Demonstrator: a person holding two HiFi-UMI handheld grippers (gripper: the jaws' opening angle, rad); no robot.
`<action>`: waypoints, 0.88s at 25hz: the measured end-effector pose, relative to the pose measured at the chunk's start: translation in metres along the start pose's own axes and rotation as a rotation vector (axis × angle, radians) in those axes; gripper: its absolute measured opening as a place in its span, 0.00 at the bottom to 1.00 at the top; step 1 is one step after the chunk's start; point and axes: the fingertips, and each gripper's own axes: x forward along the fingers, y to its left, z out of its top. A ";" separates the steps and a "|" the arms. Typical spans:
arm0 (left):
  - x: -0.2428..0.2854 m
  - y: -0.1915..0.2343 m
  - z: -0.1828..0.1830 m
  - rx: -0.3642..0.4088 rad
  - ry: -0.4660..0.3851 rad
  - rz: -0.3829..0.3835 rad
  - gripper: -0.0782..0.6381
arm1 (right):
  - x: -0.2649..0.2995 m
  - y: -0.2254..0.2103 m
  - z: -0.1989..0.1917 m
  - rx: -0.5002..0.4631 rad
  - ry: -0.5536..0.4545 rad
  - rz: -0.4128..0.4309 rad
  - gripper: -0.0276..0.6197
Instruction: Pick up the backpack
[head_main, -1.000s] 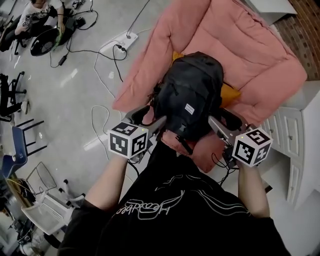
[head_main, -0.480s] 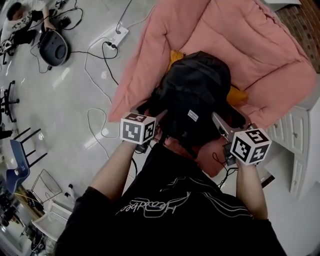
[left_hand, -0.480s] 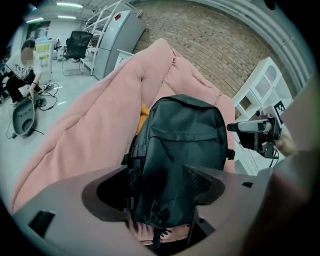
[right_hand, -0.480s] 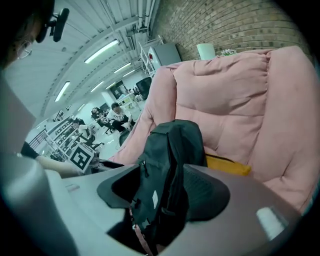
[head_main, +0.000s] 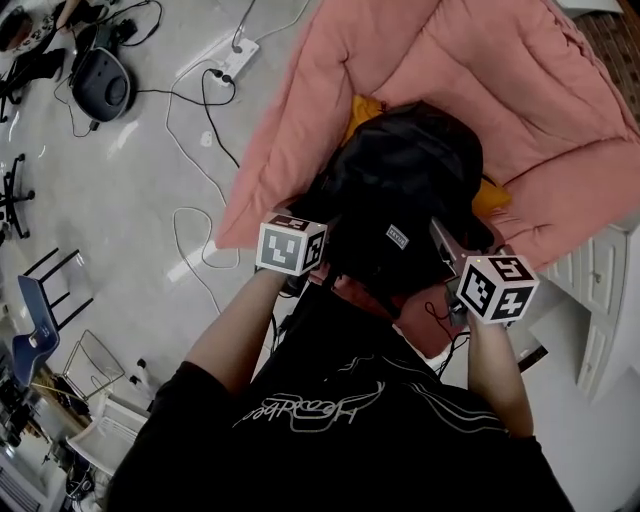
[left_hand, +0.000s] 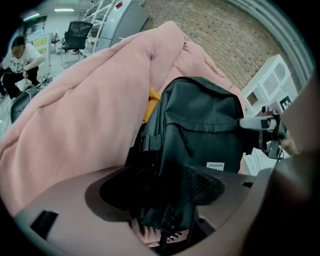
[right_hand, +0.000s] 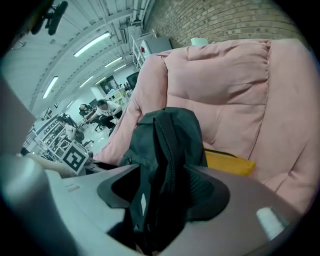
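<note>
A black backpack (head_main: 400, 200) stands upright on a big pink padded seat (head_main: 500, 90), with a yellow cushion (head_main: 365, 108) behind it. My left gripper (head_main: 318, 268) is at the backpack's lower left side and my right gripper (head_main: 442, 242) at its lower right side. In the left gripper view the backpack (left_hand: 200, 120) fills the middle, and a dark fold of its side lies between the wide jaws of the left gripper (left_hand: 165, 195). In the right gripper view the backpack's (right_hand: 170, 145) zipped edge runs down between the spread jaws of the right gripper (right_hand: 160, 195). Neither pair of pads visibly presses on the fabric.
A white cabinet (head_main: 600, 290) stands close on the right. On the grey floor to the left lie cables and a power strip (head_main: 235, 58). A blue chair (head_main: 40, 330) and a wire basket (head_main: 90, 360) stand at the lower left. A person (left_hand: 20, 55) crouches far off.
Both grippers have come down and in against the backpack's two sides, and their jaws have spread wider. The backpack has stayed where it was.
</note>
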 end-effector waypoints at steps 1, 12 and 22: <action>0.001 0.001 0.000 0.001 0.006 0.002 0.56 | 0.004 0.000 -0.002 0.004 0.001 -0.006 0.45; 0.018 -0.004 -0.004 -0.021 0.018 -0.051 0.45 | 0.022 -0.010 -0.009 -0.041 0.004 -0.089 0.33; 0.012 -0.014 -0.007 0.001 0.004 -0.055 0.31 | 0.016 0.002 -0.010 -0.006 -0.032 -0.035 0.14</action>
